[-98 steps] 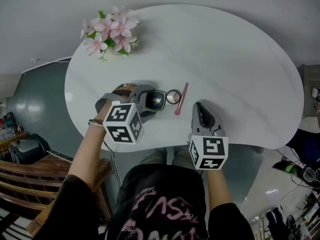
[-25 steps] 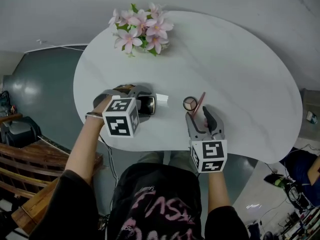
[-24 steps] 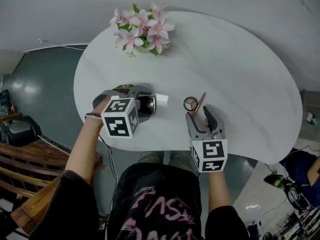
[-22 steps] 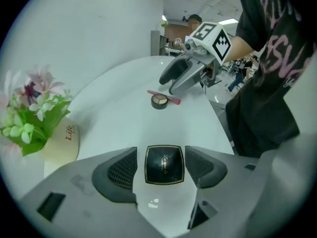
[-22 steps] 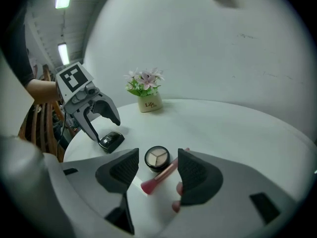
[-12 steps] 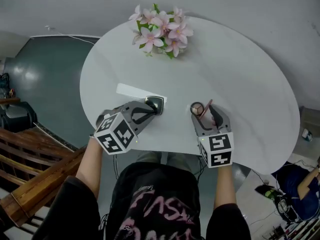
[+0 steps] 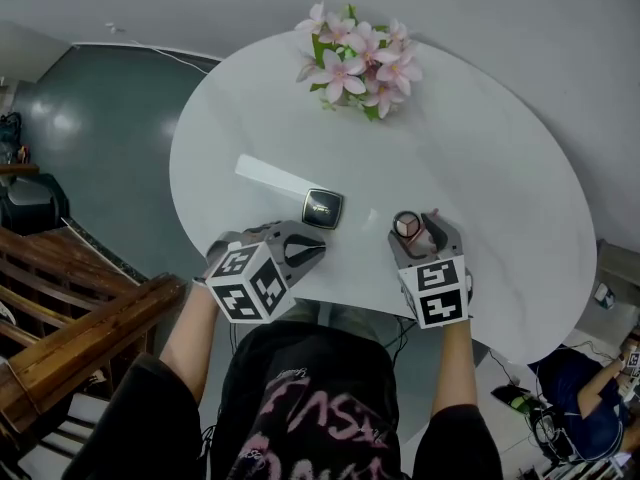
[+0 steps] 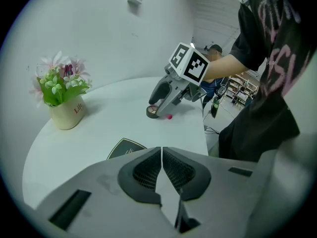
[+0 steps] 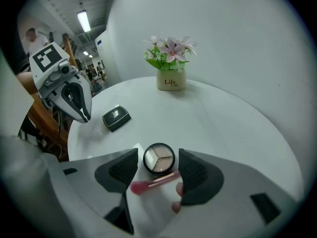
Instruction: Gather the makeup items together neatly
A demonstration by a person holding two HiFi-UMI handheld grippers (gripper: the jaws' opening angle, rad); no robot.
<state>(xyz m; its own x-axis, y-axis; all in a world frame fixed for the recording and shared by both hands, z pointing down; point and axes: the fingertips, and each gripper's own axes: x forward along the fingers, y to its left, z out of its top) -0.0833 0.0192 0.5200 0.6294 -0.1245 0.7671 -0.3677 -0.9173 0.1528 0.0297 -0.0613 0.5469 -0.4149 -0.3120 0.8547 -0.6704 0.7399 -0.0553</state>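
On the white table (image 7: pixel 500 168) lies a black square compact (image 7: pixel 323 209), also in the left gripper view (image 8: pixel 125 148) and the right gripper view (image 9: pixel 116 118). My left gripper (image 7: pixel 320 250) hangs just short of it, shut and empty (image 8: pixel 161 155). A round eyeshadow palette (image 7: pixel 406 225) and a pink brush (image 9: pixel 153 182) lie to the right. My right gripper (image 7: pixel 415 230) stands open around them, the palette (image 9: pixel 159 159) between its pads without touching. The brush is mostly hidden in the head view.
A pot of pink flowers (image 7: pixel 362 58) stands at the table's far side (image 9: pixel 171 81). A pale long streak (image 7: pixel 272 176) shows on the tabletop left of the compact. A wooden bench (image 7: pixel 70 338) stands beside the table's near left edge.
My left gripper has let go of the black compact, drawn back toward the near edge and shut. The right gripper has stayed around the palette and brush.
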